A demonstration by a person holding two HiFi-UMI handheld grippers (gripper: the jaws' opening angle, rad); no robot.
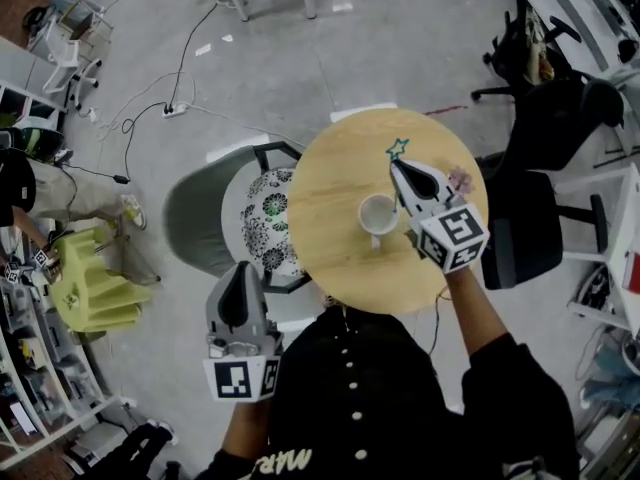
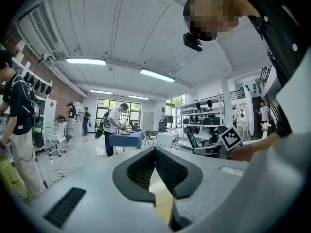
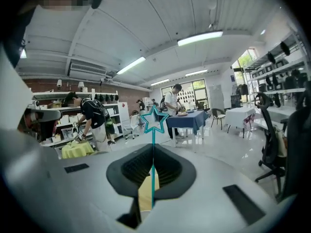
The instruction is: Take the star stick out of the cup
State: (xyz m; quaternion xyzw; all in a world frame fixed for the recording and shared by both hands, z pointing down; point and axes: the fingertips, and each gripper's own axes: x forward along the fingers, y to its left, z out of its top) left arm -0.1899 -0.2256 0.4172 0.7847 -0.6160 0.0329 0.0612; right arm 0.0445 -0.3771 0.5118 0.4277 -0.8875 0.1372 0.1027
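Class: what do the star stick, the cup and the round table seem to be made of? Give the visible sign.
Star stick: likely plastic, thin, uniformly teal outline.
Cup: probably ceramic, smooth plain white, though plastic is possible.
Table: wood or wood-look laminate, pale matt tan surface.

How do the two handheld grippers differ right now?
The right gripper pinches the star stick between its fingers; the left gripper holds nothing. The right gripper hangs over the round table, beside the white cup; the left gripper is off the table's edge, near the person's body. Both have fingers closed and carry a marker cube.
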